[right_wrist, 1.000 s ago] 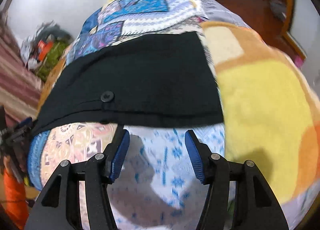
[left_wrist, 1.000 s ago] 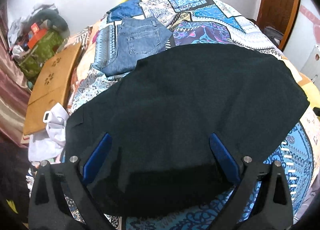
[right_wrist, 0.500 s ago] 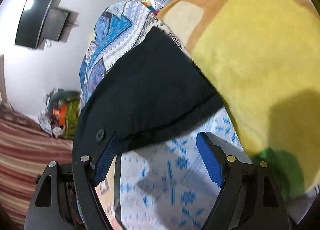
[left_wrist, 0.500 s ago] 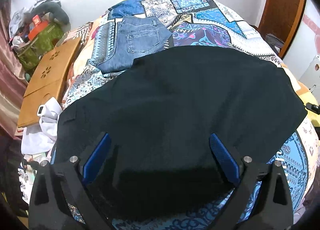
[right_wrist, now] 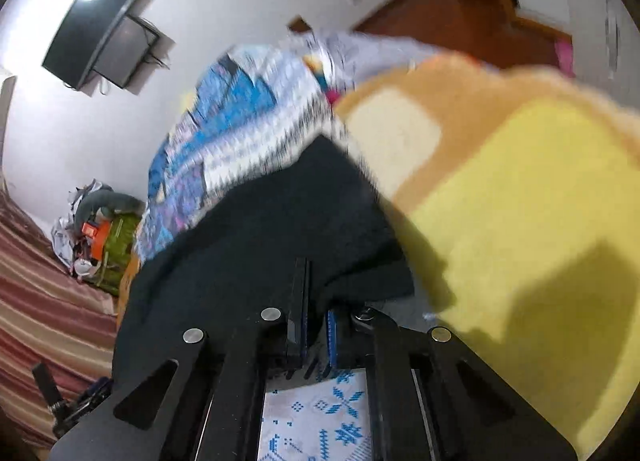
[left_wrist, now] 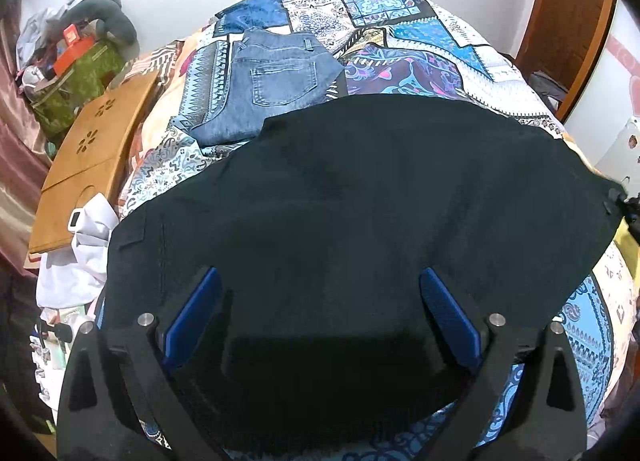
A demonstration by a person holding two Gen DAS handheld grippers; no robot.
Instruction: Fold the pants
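Note:
Black pants (left_wrist: 360, 197) lie spread flat across the patterned bedspread (left_wrist: 400, 21). My left gripper (left_wrist: 316, 309) is open, its blue pads (left_wrist: 192, 313) hovering over the near part of the pants with nothing between them. My right gripper (right_wrist: 316, 325) is shut on the near edge of the black pants (right_wrist: 248, 245), with the cloth pinched between its blue pads. The right gripper's tip also shows at the pants' right corner in the left wrist view (left_wrist: 624, 205).
Folded blue jeans (left_wrist: 276, 77) lie behind the black pants. A wooden lap tray (left_wrist: 92, 157) and white cloth (left_wrist: 80, 245) sit at the bed's left side. A yellow and orange blanket (right_wrist: 520, 201) lies right of the pants. Clutter (left_wrist: 68, 61) is piled in the far left corner.
My right gripper has tilted, moved in onto the pants' edge and closed on it; it was open before. My left gripper has stayed open, drifting slightly over the pants.

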